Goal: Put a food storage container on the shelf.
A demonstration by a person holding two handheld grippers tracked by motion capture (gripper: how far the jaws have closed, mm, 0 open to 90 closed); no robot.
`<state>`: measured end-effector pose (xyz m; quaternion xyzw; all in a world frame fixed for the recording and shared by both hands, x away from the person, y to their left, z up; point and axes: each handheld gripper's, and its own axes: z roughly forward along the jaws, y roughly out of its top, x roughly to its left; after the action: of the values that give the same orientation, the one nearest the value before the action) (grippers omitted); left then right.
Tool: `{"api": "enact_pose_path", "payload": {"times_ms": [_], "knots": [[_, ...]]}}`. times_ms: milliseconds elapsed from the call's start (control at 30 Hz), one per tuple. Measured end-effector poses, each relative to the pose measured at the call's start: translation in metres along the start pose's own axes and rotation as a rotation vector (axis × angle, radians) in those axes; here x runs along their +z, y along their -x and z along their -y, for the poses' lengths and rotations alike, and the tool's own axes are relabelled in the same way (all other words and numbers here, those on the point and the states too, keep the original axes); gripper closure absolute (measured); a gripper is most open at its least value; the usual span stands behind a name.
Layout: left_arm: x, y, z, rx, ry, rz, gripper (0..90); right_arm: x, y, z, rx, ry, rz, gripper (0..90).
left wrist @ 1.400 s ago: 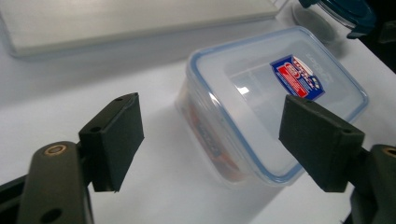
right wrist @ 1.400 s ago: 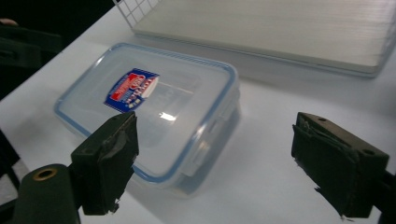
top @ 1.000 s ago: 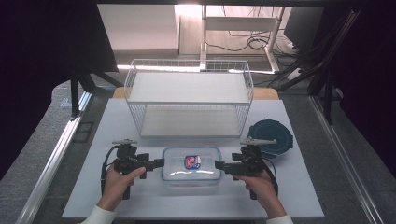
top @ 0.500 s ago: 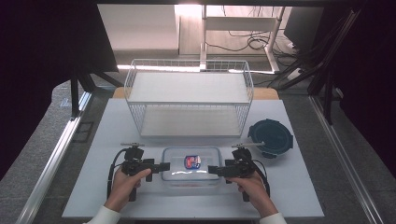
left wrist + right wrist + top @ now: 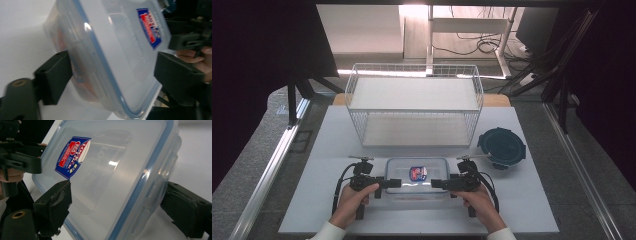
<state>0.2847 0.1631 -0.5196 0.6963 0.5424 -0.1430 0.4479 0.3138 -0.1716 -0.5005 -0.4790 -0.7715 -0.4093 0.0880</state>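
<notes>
Grippers came down from a hover to the tabletop [image 5: 312, 200] over the last second and now flank the clear rectangular plastic food container with blue-rimmed snap lid [image 5: 417, 177], lower centre of the high view.

Left gripper [image 5: 394, 183], left of centre: fingers released but just been closing in, now straddling the container's left end. Its own view shows one finger [image 5: 53, 76] under the body by the side latch and the other [image 5: 178, 72] over the lid; contact not clear, so I wouldn't call it a grip.

Container itself sits flat on the tabletop, red-and-blue label [image 5: 417, 173] up, just in front of the white wire basket [image 5: 414, 107].

Right gripper [image 5: 437, 184], right of centre: same story, fingers released, just been narrowing, one finger [image 5: 53, 207] against the lid edge near the label, the other [image 5: 186, 211] outside the latch side.

Dark teal round lidded container [image 5: 501, 146], right of frame, stands apart and untouched.

Read: approach done, two-ended clamp on the container ends looks next. Not lifted yet.
</notes>
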Motion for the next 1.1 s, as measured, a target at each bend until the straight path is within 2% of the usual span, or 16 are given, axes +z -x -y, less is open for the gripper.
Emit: {"api": "enact_pose_path", "payload": {"times_ms": [67,167,233,467,667,800,1100], "knots": [[-0.002,-0.002,0.0,-0.026,0.002,0.011,21.4,-0.001,0.002,0.0,0.019,0.004,-0.004,15.6],[-0.005,-0.002,0.001,-0.039,0.017,0.013,27.5,-0.005,0.01,0.0,0.09,0.021,-0.044,22.9],[-0.006,-0.003,0.001,-0.045,0.021,0.017,29.8,-0.006,0.012,0.001,0.117,0.027,-0.054,25.4],[-0.014,0.002,0.005,-0.046,0.042,0.012,37.6,-0.015,0.01,0.004,0.137,0.041,-0.058,34.1],[-0.021,0.012,0.008,-0.031,0.076,-0.011,44.0,-0.026,0.003,0.007,0.125,0.067,-0.054,40.8],[-0.024,0.018,0.008,-0.006,0.089,-0.022,46.0,-0.031,0.0,0.008,0.098,0.092,-0.045,41.7],[-0.032,0.021,0.007,0.014,0.108,0.002,46.4,-0.039,-0.007,0.007,0.051,0.125,-0.053,43.1]]}}
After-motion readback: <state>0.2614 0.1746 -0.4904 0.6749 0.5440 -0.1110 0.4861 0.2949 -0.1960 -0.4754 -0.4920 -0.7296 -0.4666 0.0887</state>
